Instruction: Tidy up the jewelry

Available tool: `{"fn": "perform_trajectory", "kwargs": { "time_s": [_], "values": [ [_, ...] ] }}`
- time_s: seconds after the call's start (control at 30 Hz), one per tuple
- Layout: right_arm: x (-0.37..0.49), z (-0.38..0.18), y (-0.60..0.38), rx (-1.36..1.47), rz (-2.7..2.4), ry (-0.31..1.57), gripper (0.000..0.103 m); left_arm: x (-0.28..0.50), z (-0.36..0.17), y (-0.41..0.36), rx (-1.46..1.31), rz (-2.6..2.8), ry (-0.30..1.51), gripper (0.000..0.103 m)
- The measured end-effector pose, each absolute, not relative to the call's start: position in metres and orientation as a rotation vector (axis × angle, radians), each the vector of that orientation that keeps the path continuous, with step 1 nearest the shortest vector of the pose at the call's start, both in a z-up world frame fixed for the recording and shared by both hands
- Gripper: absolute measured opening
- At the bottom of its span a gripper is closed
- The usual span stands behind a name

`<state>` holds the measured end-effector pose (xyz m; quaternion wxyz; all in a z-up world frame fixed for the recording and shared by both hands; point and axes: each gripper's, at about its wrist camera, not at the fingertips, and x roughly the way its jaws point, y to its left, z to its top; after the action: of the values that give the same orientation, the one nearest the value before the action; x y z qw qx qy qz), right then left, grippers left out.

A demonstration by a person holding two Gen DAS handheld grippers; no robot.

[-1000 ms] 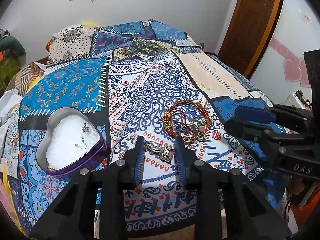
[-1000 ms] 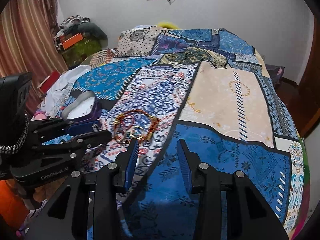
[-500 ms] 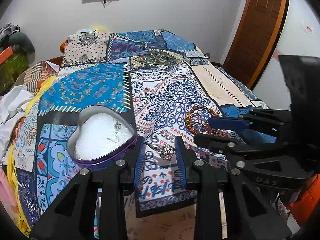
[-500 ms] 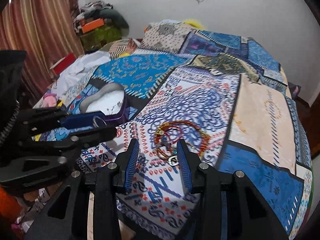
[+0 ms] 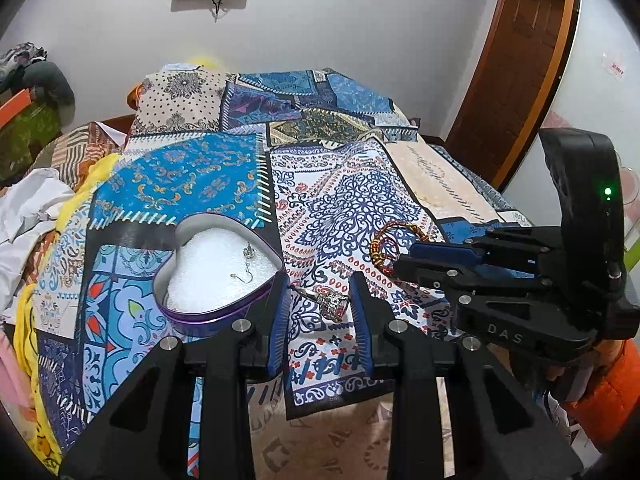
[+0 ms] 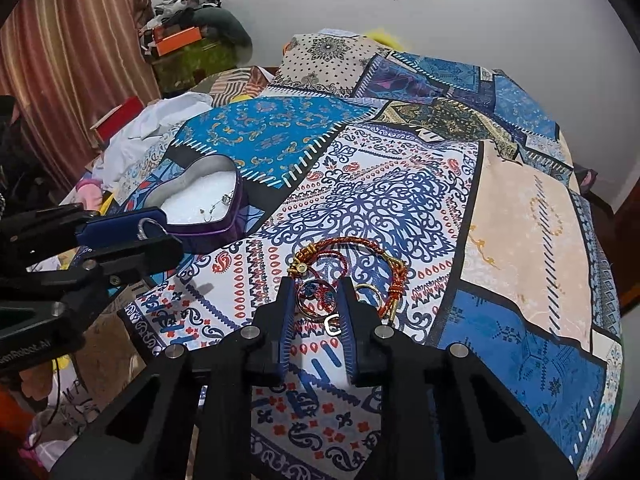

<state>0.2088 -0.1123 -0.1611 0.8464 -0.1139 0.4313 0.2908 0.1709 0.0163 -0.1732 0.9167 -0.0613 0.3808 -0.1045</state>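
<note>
Our left gripper (image 5: 320, 300) holds a silver ring (image 5: 332, 303), apparently pinched, low center; our right gripper (image 6: 314, 300) gapes over the bracelets (image 6: 348, 268).

Bracelet (image 5: 394, 240) half-hidden (behind right tool (image 5: 404, 262)).

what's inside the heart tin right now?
The heart tin holds white foam padding with one silver hook earring lying on it. The near wall hides the padding's front edge, so anything tucked there cannot be seen.
</note>
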Motion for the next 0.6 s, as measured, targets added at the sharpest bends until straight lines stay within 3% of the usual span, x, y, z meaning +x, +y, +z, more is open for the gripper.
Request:
{"fn": "perform_trajectory", "kwargs": {
  "time_s": [0.6],
  "values": [
    [0.189,-0.102,-0.102,-0.194,0.601,0.750,0.018,0.145,-0.130,0.046,-0.121,-0.153,0.668,0.030]
  ]
}}
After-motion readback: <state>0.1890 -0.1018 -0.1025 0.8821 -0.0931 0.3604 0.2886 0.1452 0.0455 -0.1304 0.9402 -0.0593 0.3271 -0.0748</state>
